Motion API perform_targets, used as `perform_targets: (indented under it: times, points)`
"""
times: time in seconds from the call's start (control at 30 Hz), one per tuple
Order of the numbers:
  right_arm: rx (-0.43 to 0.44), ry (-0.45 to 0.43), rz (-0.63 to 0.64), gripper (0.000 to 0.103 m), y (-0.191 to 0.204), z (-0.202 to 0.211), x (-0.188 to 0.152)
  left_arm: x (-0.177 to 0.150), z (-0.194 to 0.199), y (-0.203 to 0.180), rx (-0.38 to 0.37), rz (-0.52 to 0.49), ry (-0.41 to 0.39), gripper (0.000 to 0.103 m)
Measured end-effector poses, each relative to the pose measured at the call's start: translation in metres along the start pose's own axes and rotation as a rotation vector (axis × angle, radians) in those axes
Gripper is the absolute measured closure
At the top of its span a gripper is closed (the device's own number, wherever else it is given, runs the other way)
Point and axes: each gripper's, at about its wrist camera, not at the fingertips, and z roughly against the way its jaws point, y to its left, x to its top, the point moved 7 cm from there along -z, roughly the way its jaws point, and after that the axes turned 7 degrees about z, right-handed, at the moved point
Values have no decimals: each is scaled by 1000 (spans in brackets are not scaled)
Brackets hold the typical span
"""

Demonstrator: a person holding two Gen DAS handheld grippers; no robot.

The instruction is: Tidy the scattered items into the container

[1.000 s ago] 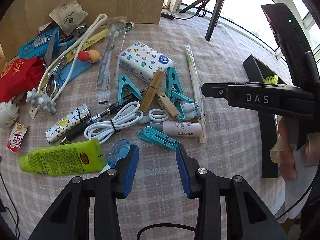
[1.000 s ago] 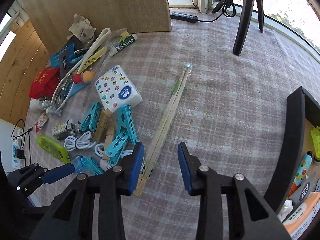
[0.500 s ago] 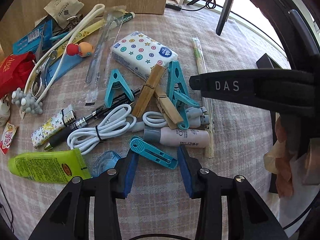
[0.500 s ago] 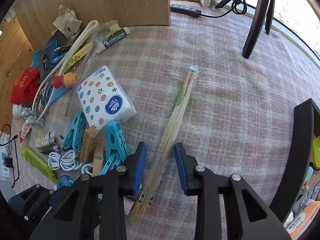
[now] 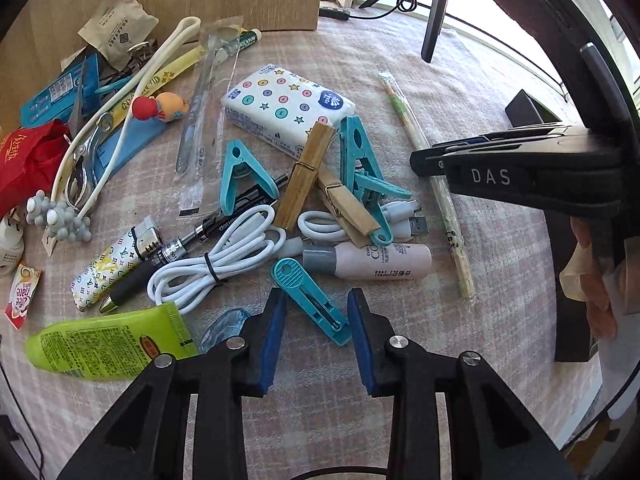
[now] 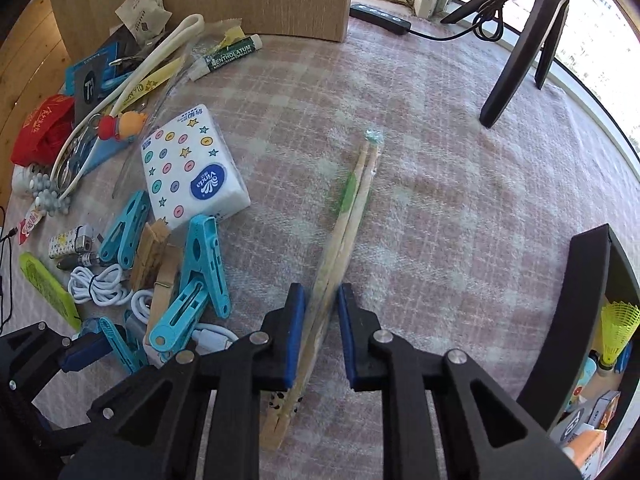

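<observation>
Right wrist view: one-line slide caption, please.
Right claw closing around wrapped chopsticks on the checked cloth, black container to its right.

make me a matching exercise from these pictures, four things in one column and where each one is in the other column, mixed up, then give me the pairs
Things:
1. wrapped chopsticks
2. teal clothespin
3. yellow shuttlecock
4. tissue pack

Places:
A. inside the black container
B. between the pads of the right gripper
C. lying ahead of the open left gripper, partly between its pads
D. on the tablecloth beside the clothespin pile, untouched

Pairs: 1-B, 2-C, 3-A, 4-D
</observation>
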Motion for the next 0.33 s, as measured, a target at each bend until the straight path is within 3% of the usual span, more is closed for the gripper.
perform_targets:
  times: [0.17, 0.23, 0.33]
  points:
    - [-4, -2, 6, 88, 1, 2, -9, -1, 2, 4, -34, 3, -6, 82]
    - [10, -7, -11, 89, 7, 8, -24, -6, 7, 9, -70, 24, 2, 92]
    - [30, -14, -35, 90, 9, 12, -35, -8, 7, 13, -83, 43, 2, 92]
